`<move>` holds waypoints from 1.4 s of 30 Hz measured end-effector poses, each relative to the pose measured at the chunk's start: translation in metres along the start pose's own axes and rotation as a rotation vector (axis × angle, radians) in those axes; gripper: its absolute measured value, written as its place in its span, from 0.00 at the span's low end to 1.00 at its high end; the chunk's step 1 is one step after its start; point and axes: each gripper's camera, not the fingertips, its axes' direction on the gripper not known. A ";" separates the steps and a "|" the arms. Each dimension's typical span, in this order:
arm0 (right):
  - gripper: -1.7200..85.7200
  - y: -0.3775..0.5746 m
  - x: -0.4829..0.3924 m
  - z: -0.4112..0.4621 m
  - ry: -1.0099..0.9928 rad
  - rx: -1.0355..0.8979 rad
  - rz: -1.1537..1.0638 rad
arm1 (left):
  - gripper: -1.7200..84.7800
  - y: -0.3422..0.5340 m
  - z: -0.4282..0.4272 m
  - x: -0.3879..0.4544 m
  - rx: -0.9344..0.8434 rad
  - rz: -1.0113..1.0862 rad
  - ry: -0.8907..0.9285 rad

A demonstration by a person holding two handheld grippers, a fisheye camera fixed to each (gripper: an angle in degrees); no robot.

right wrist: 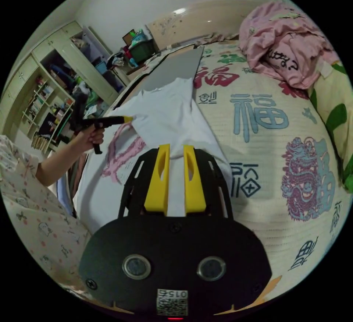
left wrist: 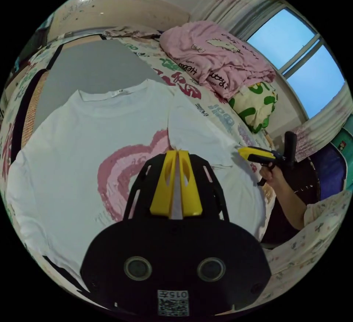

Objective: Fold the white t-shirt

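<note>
A: Status?
B: White t-shirt (left wrist: pixel 84 134) lies face up on the bed (right wrist: pixel 264 145), one side already folded inward. My left hand-held gripper (left wrist: pixel 177 156) and right hand-held gripper (right wrist: pixel 176 152) both pinch its cloth
A: Left?
B: Other side, then bottom, I'd say

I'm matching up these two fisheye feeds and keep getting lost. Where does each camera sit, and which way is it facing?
Left gripper view: rides on the left gripper, above the white t-shirt, facing across the bed to the pink clothes pile and window; the person's forearm holds the right gripper.
Right gripper view: rides on the right gripper, at the shirt's folded edge, facing the shelves; the person's hand shows.
Shared: the shirt, the patterned bedspread, the pink pile.
</note>
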 end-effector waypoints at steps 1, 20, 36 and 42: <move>0.10 0.006 0.018 0.006 0.029 0.028 0.021 | 0.01 0.005 0.000 0.002 0.005 0.004 -0.007; 0.08 0.080 0.228 0.169 0.133 0.059 0.135 | 0.11 0.305 -0.115 -0.069 0.260 -0.511 -0.316; 0.13 -0.006 -0.059 0.614 -0.225 -0.363 -0.547 | 0.09 0.527 -0.072 -0.190 0.557 -0.831 -0.182; 0.15 0.043 -0.079 0.770 0.152 -0.523 -0.688 | 0.07 0.544 -0.056 -0.185 0.576 -0.815 -0.179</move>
